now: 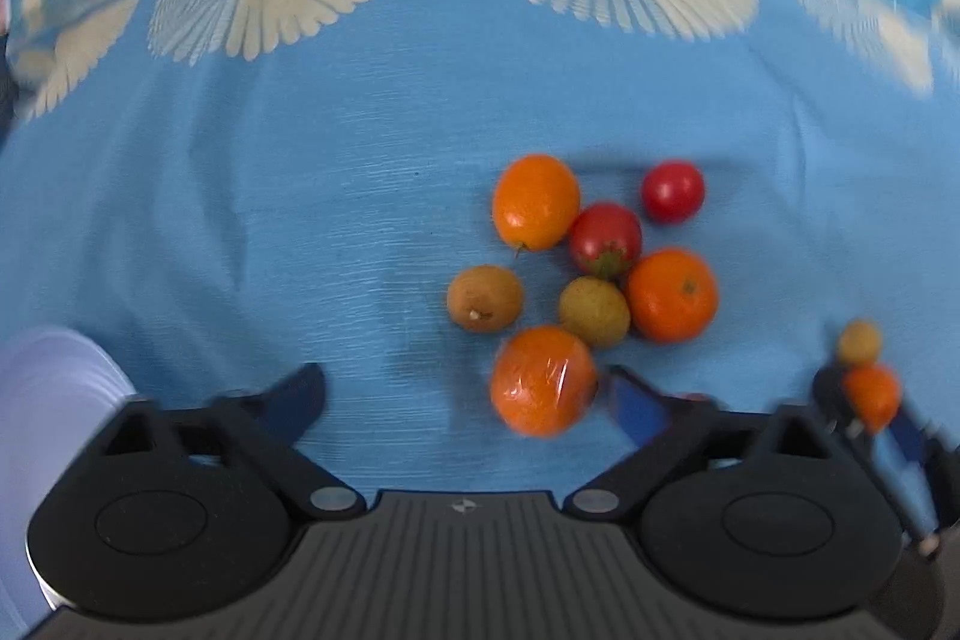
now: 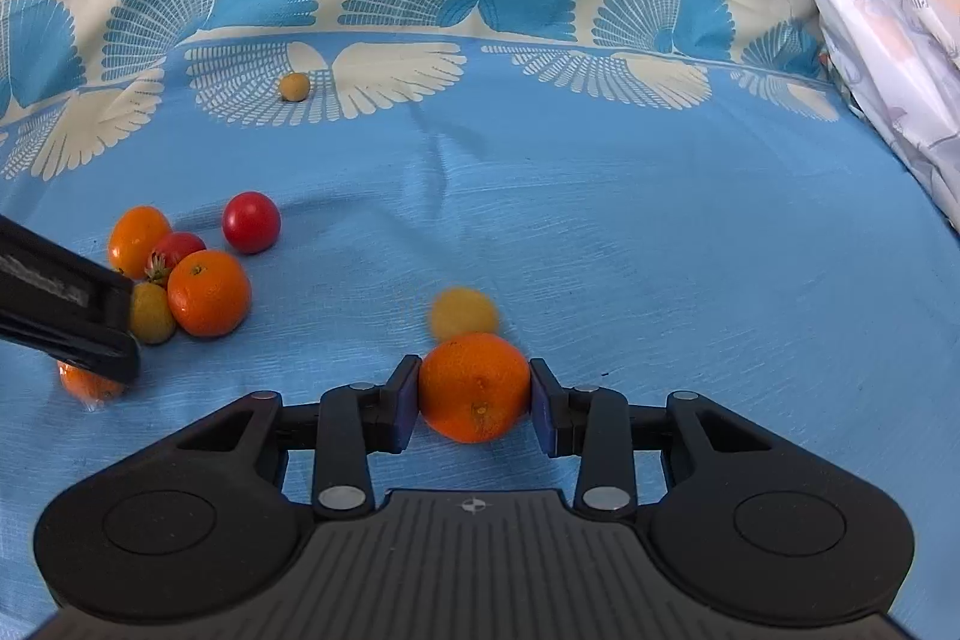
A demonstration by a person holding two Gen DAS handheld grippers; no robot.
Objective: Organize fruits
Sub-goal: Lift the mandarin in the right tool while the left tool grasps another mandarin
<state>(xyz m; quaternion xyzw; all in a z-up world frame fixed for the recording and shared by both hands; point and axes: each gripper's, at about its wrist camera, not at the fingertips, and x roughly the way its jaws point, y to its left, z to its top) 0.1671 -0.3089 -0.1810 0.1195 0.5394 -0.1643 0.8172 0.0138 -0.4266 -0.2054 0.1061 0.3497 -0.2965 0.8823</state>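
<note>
Right hand-held gripper (image 2: pixel 473 403) clamps round mandarin (image 2: pixel 474 385), stem scar facing camera; left hand-held gripper (image 1: pixel 462 394) open, wrapped orange (image 1: pixel 543 379) between fingers.

The right gripper (image 2: pixel 472 397) clamps an orange (image 2: pixel 474 385) above the blue cloth (image 2: pixel 660 250). A yellow fruit (image 2: pixel 463 311) lies just beyond; a fruit cluster (image 2: pixel 207 292) sits near the cloth's left edge.
</note>
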